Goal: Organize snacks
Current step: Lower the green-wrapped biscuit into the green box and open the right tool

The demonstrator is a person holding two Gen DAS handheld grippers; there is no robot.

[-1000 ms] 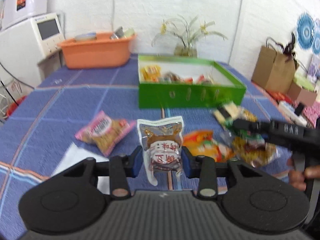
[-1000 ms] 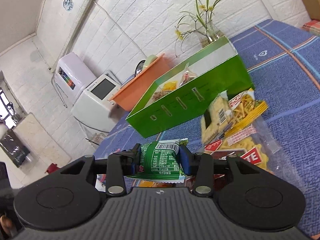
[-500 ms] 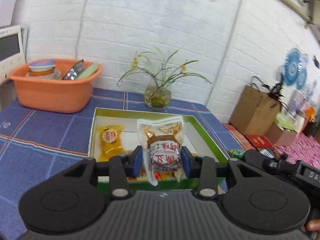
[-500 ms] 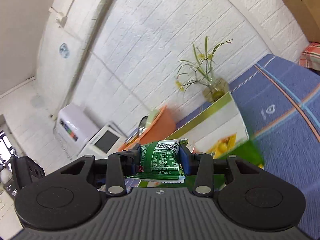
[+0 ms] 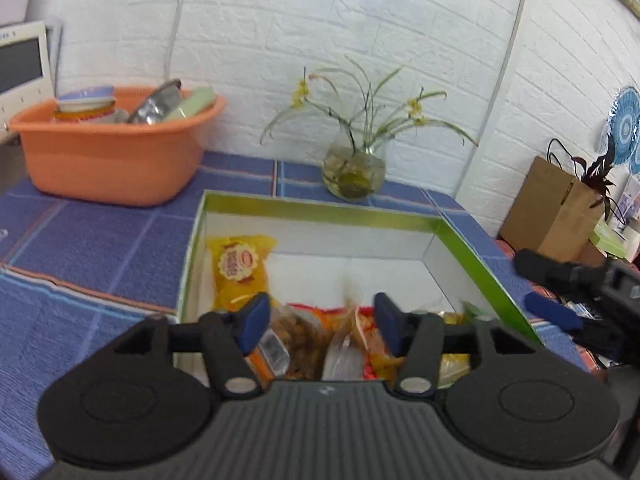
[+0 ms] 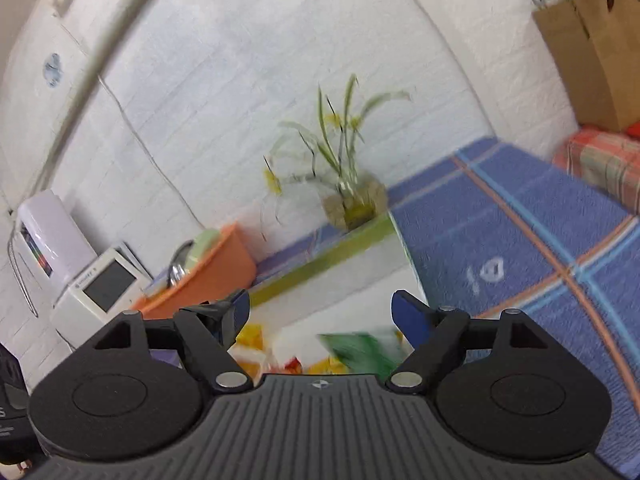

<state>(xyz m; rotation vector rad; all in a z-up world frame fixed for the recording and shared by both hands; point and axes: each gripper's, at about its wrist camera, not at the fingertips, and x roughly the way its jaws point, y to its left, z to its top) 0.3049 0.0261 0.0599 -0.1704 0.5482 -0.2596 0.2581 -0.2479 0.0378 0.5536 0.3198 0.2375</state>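
Observation:
My left gripper (image 5: 320,322) hovers over the green box (image 5: 320,210), its jaws opening. The clear packet of brown snack (image 5: 346,342) has slipped below the pads, touches neither, and lies among several packets in the box. A yellow packet (image 5: 240,266) lies at the box's left wall. My right gripper (image 6: 322,312) is also over the box (image 6: 320,270), jaws opening wide. The green packet (image 6: 360,350) is blurred below them, free of the pads. In the left wrist view the right gripper (image 5: 540,292) shows at the box's right edge.
An orange basin (image 5: 116,156) with dishes stands at the back left. A glass vase with a plant (image 5: 354,172) sits just behind the box. A blue checked cloth (image 5: 100,240) covers the table. A brown paper bag (image 5: 556,208) stands at the right, and a white appliance (image 6: 100,284) at the left.
Both grippers carried their packets from the table to above the green box. Both have now opened, and the clear packet and the green packet have dropped out of the pads.

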